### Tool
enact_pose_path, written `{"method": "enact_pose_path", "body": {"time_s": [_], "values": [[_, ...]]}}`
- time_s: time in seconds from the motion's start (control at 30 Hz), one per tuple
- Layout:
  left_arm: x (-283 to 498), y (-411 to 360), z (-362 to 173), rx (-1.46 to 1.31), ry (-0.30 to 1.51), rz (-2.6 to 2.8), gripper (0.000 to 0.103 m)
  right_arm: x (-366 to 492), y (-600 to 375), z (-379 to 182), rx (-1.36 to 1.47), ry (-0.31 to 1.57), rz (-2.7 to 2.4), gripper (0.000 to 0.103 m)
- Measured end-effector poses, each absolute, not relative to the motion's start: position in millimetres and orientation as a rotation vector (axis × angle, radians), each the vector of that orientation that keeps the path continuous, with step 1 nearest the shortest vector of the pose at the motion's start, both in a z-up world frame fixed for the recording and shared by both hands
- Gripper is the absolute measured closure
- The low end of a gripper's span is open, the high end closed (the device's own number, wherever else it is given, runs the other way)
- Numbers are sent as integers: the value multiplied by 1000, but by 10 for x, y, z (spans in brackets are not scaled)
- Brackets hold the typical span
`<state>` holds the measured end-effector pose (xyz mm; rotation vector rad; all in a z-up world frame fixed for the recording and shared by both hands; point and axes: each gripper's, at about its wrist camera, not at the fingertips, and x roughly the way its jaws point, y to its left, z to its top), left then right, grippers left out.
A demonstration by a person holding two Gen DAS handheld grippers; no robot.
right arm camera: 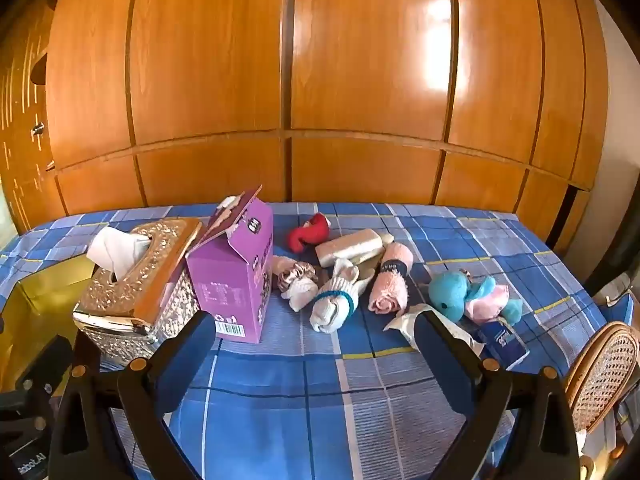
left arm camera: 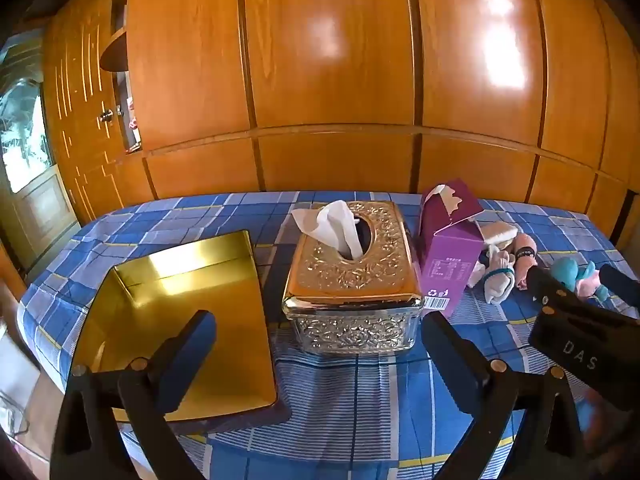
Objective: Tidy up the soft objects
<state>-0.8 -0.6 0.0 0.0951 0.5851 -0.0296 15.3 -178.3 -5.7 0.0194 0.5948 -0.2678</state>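
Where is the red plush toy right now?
In the right wrist view the red plush toy lies at the back of the pile, behind the cream bar-shaped packet and right of the purple carton.

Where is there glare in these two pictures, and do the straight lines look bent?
Left wrist view: bright glare on the wardrobe doors and on the gold tray. Right wrist view: one glare patch on the wardrobe doors. Both views: fisheye bends the door seams and the bed edge; corners go dark.

The black right hand-held gripper (left arm camera: 576,292) bears white letters "DAS"; the purple cardboard carton (right arm camera: 236,280) shows a barcode and recycling sign.
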Motion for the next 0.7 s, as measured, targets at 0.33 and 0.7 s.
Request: {"method": "enact_pose_path", "body": {"time_s": [0.33,0.7], "values": [[-30,40,-97,83,586,-38,0,170,-1736,-85,-2,581,-277,2],[-29,63,-40,77,610,-33,0,153,-1762,-72,26,591,-282,2]]}}
